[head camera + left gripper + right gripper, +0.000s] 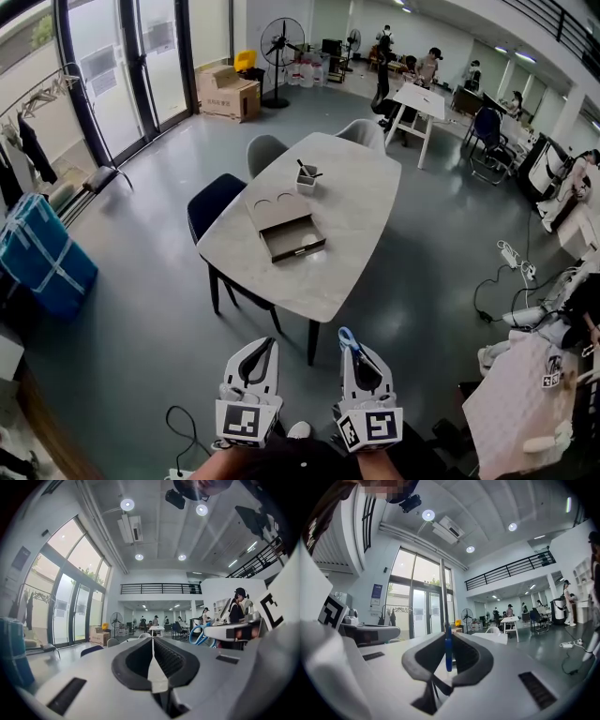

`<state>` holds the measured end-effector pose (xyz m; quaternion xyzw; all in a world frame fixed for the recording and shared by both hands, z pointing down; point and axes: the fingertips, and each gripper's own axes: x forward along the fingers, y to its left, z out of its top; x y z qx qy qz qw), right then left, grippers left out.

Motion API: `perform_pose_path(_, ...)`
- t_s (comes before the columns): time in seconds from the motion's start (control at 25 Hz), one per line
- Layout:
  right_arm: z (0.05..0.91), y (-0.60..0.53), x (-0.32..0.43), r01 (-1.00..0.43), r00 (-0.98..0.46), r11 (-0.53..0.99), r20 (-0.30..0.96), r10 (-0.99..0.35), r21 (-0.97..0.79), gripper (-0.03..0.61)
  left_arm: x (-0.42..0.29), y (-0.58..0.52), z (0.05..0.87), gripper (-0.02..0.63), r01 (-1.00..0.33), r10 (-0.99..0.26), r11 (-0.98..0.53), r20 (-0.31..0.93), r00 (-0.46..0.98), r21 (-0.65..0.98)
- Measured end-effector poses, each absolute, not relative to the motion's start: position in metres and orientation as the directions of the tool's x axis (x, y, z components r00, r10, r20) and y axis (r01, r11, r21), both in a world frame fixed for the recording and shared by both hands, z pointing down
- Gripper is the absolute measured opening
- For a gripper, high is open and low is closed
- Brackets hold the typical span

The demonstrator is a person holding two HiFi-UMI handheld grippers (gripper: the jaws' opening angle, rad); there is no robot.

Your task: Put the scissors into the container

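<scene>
The scissors (347, 336), with blue handle loops, are clamped in my right gripper (354, 349), low in the head view and well short of the table. In the right gripper view they stand edge-on between the jaws, with the blue handle (448, 653) in the pads of the right gripper (448, 641). The left gripper view shows the blue loops (199, 634) off to its right. My left gripper (265, 342) is beside the right one, with jaws closed together on nothing (152, 641). A small white container (307, 178) with dark items in it stands on the far part of the pale table (356, 234).
A flat grey box with an open drawer (286, 225) lies mid-table. A dark blue chair (214, 204) and two grey chairs (264, 150) stand at the table's left and far sides. Cables (511, 262) trail on the floor to the right. A cloth-covered surface (516, 403) is at lower right.
</scene>
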<state>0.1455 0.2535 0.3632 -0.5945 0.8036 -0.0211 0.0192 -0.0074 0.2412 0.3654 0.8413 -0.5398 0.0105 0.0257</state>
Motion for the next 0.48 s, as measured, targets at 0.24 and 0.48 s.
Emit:
perform_pose_path(0.24, 0.367, 0.237, 0.155, -0.955, -0.291, 0.291, 0.0, -0.957, -0.055, 0.038, -0.005, 0.22, 0.369, 0.023, -0.92, -0.918, -0.39, 0.059, 0.391, 0.035)
perform_pose_path(0.48, 0.369, 0.205, 0.153, -0.957, -0.285, 0.285, 0.007, -0.958, -0.051, 0.038, -0.003, 0.185, 0.372, 0.023, -0.911, -0.909, -0.411, 0.06, 0.412, 0.034)
